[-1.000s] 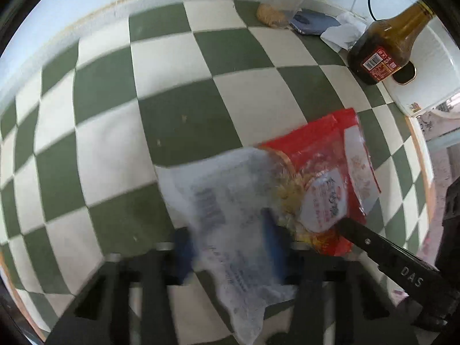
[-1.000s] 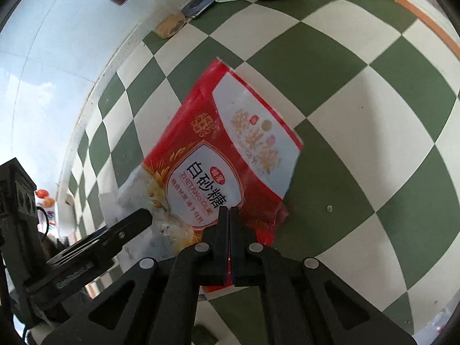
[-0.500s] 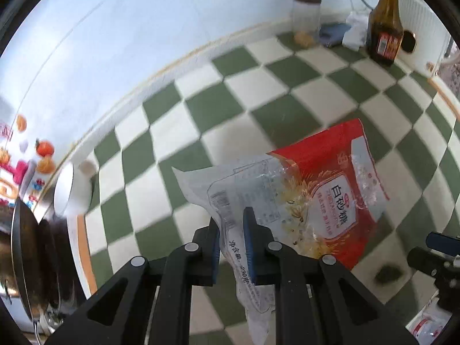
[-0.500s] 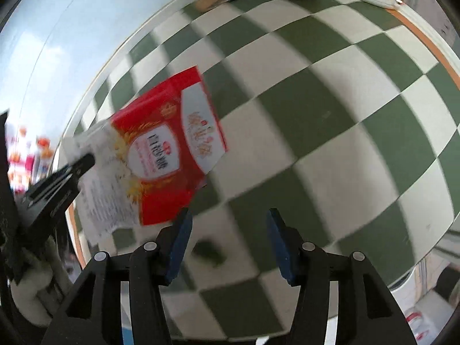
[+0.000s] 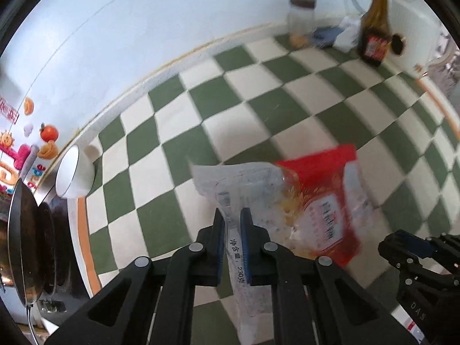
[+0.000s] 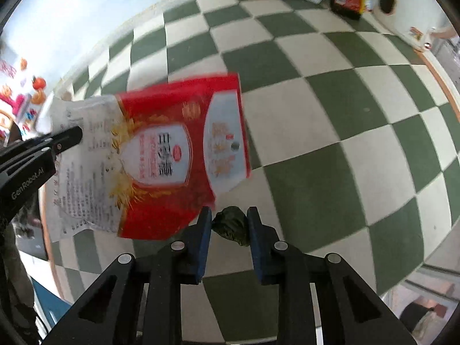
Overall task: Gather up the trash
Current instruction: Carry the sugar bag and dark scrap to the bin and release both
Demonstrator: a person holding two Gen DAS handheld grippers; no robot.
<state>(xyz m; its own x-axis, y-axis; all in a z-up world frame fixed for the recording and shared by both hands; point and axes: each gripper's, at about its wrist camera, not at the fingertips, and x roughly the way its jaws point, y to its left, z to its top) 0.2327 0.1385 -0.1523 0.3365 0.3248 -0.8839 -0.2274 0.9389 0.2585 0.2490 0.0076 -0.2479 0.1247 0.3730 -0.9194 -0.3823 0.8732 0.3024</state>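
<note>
My left gripper is shut on the clear end of a red and white sugar bag and holds it above the green and cream checkered counter. In the right wrist view the bag hangs at the left from the left gripper. My right gripper is open, and a small dark green crumpled scrap lies on the counter between its fingers. The right gripper also shows in the left wrist view, low at the right.
A brown sauce bottle, a glass jar, a blue cloth and white paper stand by the back wall. A white bowl and a dark pan are at the left. The counter's orange edge runs at the right.
My left gripper closed on the bag and lifted it off the counter. My right gripper let go of the bag, opened and moved over to the dark scrap.
</note>
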